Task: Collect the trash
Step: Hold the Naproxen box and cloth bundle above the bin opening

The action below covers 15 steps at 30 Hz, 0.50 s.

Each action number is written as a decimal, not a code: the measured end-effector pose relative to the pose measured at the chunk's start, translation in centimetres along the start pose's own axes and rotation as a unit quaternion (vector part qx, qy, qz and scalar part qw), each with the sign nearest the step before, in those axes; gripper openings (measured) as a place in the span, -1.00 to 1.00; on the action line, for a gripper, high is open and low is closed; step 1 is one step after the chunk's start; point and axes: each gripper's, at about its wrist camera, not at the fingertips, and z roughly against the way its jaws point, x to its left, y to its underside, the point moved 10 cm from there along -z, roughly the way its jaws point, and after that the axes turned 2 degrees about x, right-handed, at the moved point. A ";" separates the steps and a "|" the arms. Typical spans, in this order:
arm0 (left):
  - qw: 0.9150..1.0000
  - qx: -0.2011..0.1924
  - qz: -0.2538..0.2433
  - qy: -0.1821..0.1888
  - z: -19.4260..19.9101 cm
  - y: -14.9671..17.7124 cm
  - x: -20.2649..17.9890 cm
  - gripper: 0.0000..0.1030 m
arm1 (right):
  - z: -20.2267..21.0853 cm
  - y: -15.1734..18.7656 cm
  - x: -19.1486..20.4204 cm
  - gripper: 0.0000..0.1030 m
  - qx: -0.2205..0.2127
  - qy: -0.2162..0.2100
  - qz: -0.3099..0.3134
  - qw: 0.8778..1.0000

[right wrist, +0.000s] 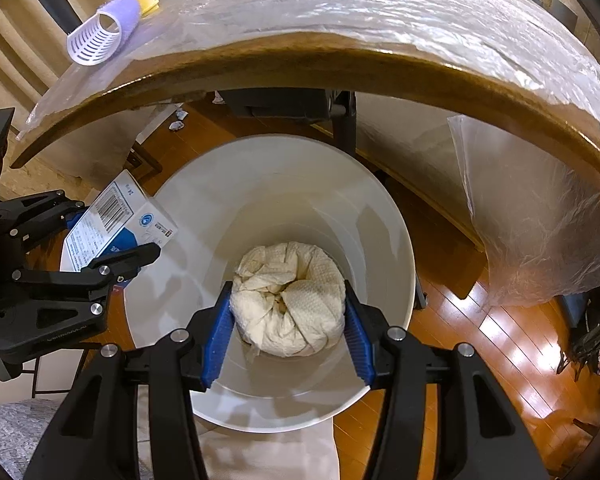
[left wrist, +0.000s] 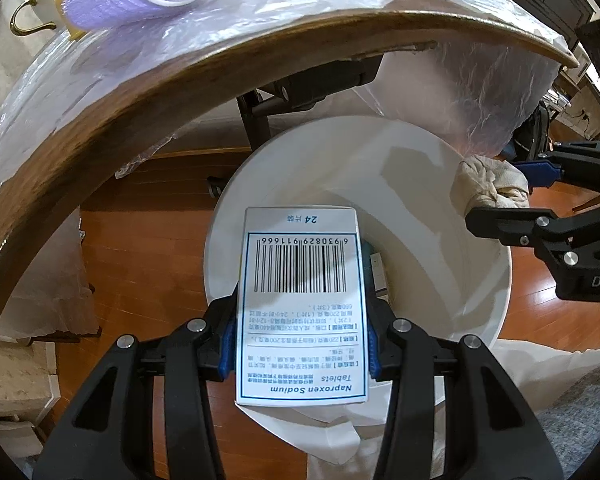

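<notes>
Hovering over white round plastic bin | left gripper pinches flat white cardboard medicine box by its long edges, above bin's left rim: shift inward before letting go | right gripper squeezes crumpled cream paper-towel wad, centred over opening: simply spread fingers.

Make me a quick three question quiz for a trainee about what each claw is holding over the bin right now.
1. True or false: the left claw grips the medicine box.
2. The right claw is shut on: A) hair roller B) crumpled paper towel C) plastic sheet.
3. Fill in: both items hang over the white ____.

Key: 1 true; 2 B; 3 bin.
</notes>
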 end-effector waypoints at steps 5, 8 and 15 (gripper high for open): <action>1.000 0.001 -0.006 -0.003 -0.2 0.0 -0.2 -0.08 | -0.1 -0.1 -0.1 -0.03 0.004 0.000 0.000 1.000; 1.000 0.001 -0.006 -0.004 -0.1 0.0 0.0 -0.08 | -0.2 -0.1 -0.3 -0.03 0.005 -0.001 0.001 1.000; 1.000 0.000 -0.004 -0.007 0.1 -0.1 0.4 -0.08 | -0.3 0.0 -0.2 -0.03 0.007 -0.001 0.004 1.000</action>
